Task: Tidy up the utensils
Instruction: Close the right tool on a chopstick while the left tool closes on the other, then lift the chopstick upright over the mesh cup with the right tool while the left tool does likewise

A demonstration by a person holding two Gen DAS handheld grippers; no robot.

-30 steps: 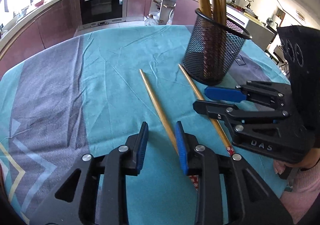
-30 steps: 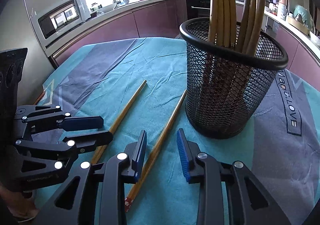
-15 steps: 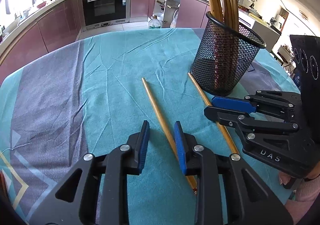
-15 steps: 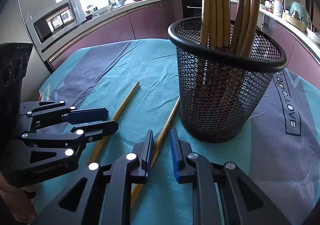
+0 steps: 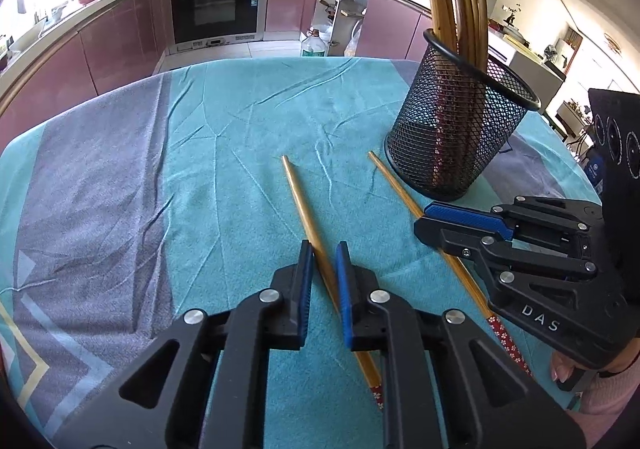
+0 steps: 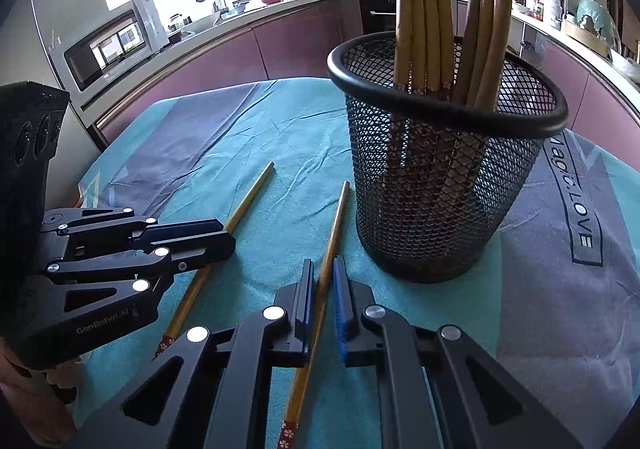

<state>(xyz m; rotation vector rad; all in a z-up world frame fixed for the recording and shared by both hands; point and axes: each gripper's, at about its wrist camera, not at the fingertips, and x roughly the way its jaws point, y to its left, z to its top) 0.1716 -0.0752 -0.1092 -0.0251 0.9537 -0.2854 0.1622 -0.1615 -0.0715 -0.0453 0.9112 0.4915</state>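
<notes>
— Since a second ago both our pairs of jaws have drawn in from a wide gap. On our left gripper (image 5: 323, 249) they are closing at this moment, with the left chopstick (image 5: 298, 195) between the blue pads.

— And our right gripper (image 6: 321, 267)?

— Its jaws are clenched on the right chopstick (image 6: 337, 217), which runs between the pads, its flowered red end poking out below them.

— Where do both sticks lie?

— On the teal tablecloth (image 5: 224, 153), side by side but apart, bare tips pointing toward the table's far edge. We see the right one's tip just beside the foot of the black mesh holder (image 6: 436, 205); whether they touch, we cannot tell.

— The holder itself?

— It stands upright toward the table's right side, with a bundle of standing chopsticks (image 6: 424, 5) leaning out of its rim. Left of it, from the right wrist view, our left gripper sits over the other stick, a hand (image 6: 36, 405) under it. A grey band crosses the cloth at the left.
</notes>
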